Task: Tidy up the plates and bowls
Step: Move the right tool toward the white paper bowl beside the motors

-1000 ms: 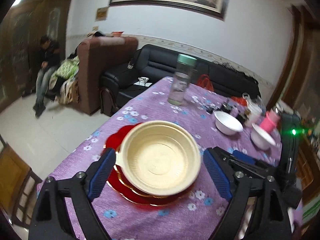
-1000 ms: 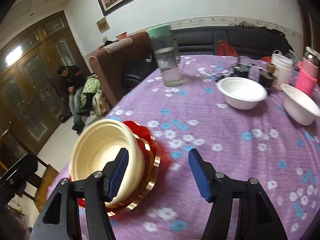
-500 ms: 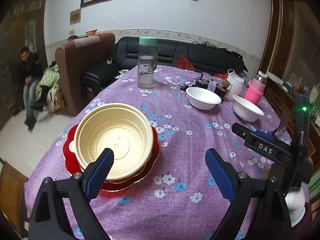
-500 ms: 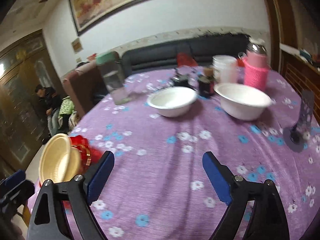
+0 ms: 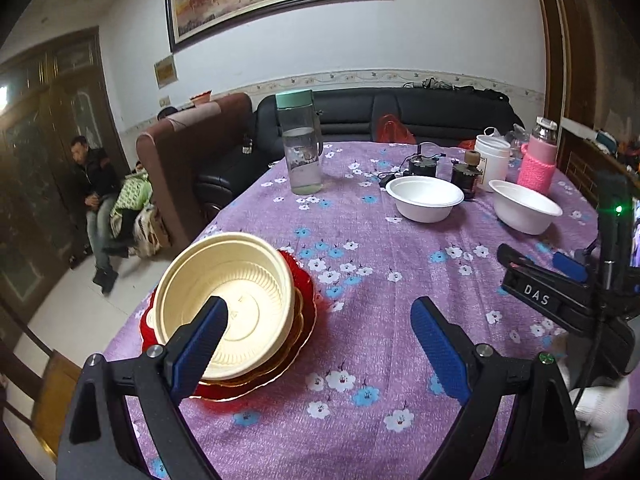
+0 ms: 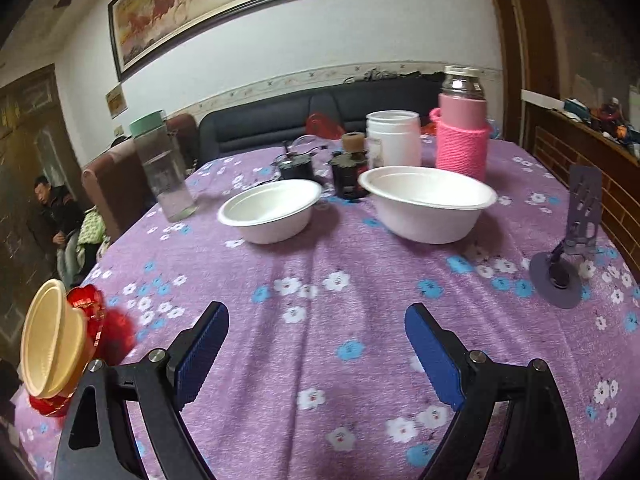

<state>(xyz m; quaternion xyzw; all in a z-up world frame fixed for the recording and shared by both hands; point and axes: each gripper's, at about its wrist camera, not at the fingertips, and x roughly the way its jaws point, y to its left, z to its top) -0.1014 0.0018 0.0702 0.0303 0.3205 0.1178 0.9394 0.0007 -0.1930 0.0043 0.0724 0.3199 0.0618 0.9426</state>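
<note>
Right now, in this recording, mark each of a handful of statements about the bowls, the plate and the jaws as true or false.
1. The cream bowl sits on the red plate. True.
2. Three white bowls stand on the table. False: there are two, the nearer white bowl and the farther white bowl.
3. The right gripper holds a white bowl. False: its jaws stand open over bare purple tablecloth, with nothing between them.
4. The water bottle stands upright with its green lid on. True.
5. The left gripper is shut on the cream bowl. False: its jaws are open and grip nothing.
</note>
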